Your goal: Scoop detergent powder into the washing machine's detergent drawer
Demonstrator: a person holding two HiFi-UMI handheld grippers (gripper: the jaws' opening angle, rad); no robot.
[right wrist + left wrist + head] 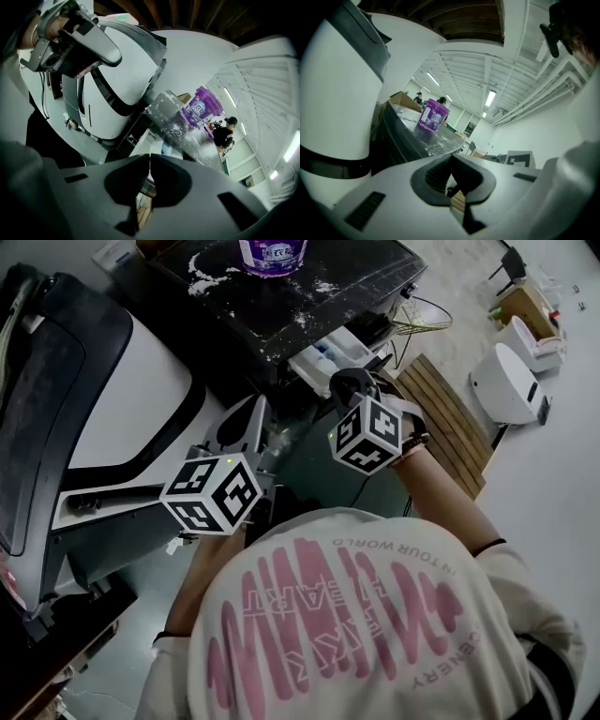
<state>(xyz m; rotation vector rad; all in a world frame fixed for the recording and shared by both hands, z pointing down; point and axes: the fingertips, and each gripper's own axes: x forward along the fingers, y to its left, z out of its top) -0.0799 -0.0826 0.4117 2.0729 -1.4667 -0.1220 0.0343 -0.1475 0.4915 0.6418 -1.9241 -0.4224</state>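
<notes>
Sitting upright on the dark surface (309, 296), the purple detergent tub (272, 254) had white powder (202, 268) scattered around it. Below the front edge of that surface, the white detergent drawer (323, 354) stood pulled out. My right claw (149, 161) hovered just beside the drawer, its jaws pressed together on nothing. My left claw (451, 164) hung lower and farther to the left, also closed and empty. A slatted wooden pallet (450, 418) lay on the floor to the right.
</notes>
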